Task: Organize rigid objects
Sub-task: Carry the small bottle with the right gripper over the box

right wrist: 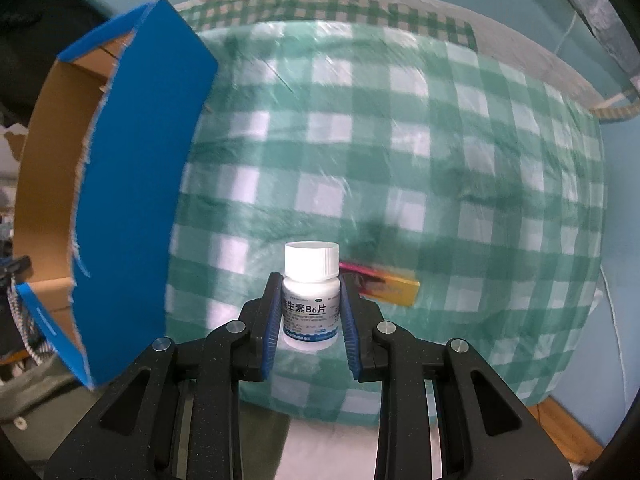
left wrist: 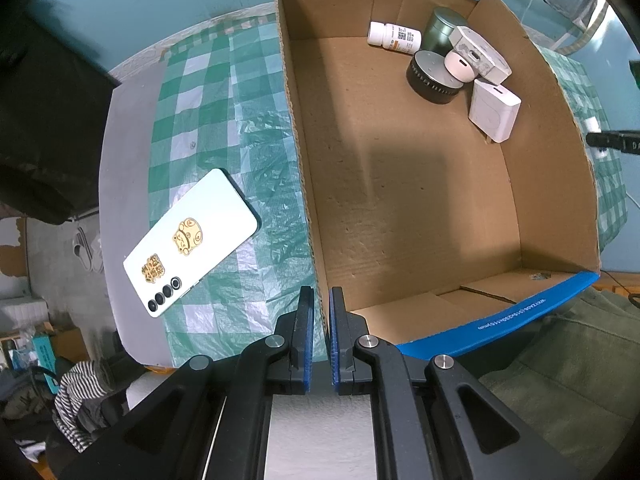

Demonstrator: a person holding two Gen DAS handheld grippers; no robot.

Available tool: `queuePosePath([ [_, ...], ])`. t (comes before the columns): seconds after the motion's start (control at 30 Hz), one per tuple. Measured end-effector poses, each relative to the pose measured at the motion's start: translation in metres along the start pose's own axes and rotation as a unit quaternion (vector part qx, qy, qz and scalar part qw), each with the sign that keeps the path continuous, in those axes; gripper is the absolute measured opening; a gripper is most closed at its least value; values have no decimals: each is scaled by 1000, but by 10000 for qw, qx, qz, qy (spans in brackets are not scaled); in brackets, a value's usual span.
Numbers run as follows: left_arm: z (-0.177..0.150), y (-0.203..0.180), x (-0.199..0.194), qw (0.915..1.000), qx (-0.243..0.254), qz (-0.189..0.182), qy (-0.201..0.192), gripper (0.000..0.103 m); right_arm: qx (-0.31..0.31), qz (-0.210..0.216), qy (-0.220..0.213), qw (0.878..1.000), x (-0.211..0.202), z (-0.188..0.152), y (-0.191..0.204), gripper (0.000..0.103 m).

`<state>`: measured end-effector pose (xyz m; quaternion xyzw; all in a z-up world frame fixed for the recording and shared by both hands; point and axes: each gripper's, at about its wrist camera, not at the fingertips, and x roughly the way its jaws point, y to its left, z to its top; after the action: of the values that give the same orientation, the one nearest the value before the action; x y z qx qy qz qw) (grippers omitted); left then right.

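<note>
My right gripper (right wrist: pixel 310 279) is shut on a white pill bottle (right wrist: pixel 310 304) with a screw cap and a printed label, held upright above the green checked tablecloth (right wrist: pixel 400 160). To its left stands the cardboard box (right wrist: pixel 132 200) with blue outer walls. In the left wrist view my left gripper (left wrist: pixel 321 294) is shut on the near left wall of the same box (left wrist: pixel 552 184). In the box's far right corner lie a second white bottle (left wrist: pixel 394 36), a green tin (left wrist: pixel 442 26), a black round piece (left wrist: pixel 432 80) and two white chargers (left wrist: pixel 494 110).
A white phone (left wrist: pixel 190 242) with gold stickers lies face down on the cloth left of the box. A flat yellow and pink pack (right wrist: pixel 390 286) lies on the cloth behind the held bottle. Clothing and clutter sit on the floor beyond the table's near edge.
</note>
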<state>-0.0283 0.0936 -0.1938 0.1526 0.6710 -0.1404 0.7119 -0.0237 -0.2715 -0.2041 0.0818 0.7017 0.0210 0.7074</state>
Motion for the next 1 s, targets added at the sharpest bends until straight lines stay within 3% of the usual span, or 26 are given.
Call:
queuePosePath([
  [1.0, 5, 3, -2, 10000, -42, 10, -45, 7, -1450, 278, -433, 9881, -38, 73, 114, 27],
])
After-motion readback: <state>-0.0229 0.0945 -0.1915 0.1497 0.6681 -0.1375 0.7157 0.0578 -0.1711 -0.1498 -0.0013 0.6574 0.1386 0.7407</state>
